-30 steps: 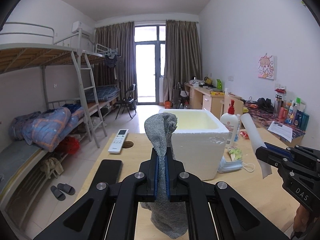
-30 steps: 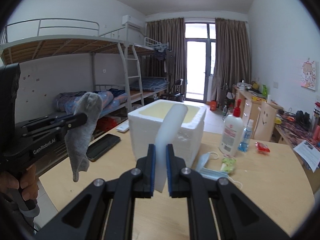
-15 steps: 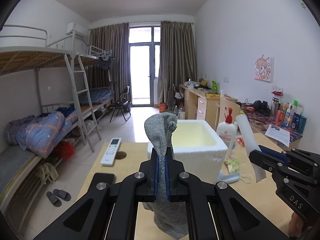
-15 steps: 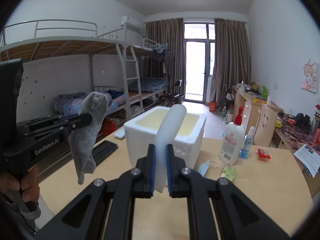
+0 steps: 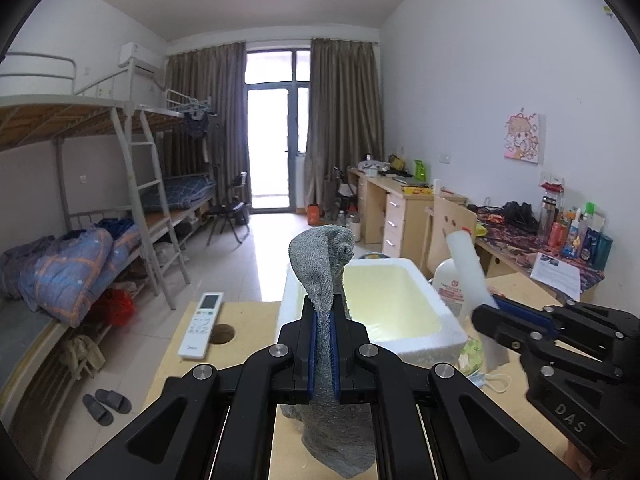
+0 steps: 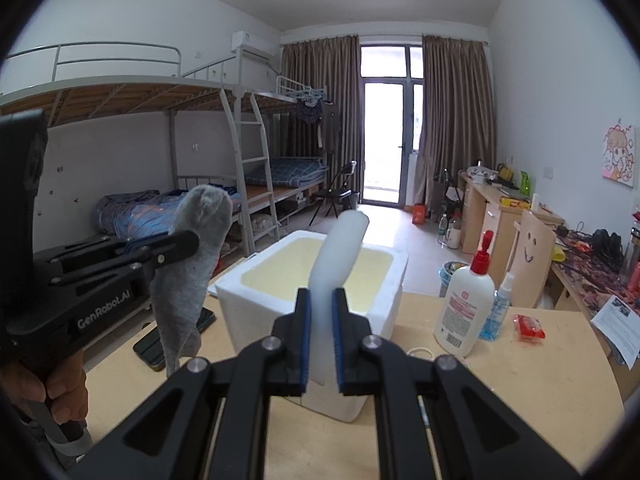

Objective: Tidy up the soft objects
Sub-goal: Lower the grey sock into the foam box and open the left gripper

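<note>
In the left wrist view, the left gripper (image 5: 324, 344) sits at the bottom centre of the frame, its jaws pressed tight on a grey sock (image 5: 326, 280). The sock's rounded top curls above the jaws and its other end hangs below them, over the pale wooden surface (image 5: 248, 320). Just past the sock, at centre right, stands a white foam box (image 5: 424, 344) with a yellowish inside, open at the top. A white remote control (image 5: 201, 325) lies on the surface at lower left of the box, beside a round hole in the wood.

In the right wrist view, the right gripper (image 6: 320, 340) fills the bottom centre, its jaws clamped on a white foam strip (image 6: 338, 256) that rises upright and bends slightly to the right, in front of the foam box (image 6: 376, 320). At the left of this frame the left gripper (image 6: 176, 246) appears side on, with the grey sock (image 6: 192, 276) dangling from it above a dark phone (image 6: 152, 350) on the surface (image 6: 520, 380). A hand (image 6: 44, 388) grips its handle at the lower left edge. To the right of the box stand a white pump bottle (image 6: 466, 308) with a red top and a small blue spray bottle (image 6: 496, 308), touching or nearly so; a red packet (image 6: 530, 326) lies further right.
</note>
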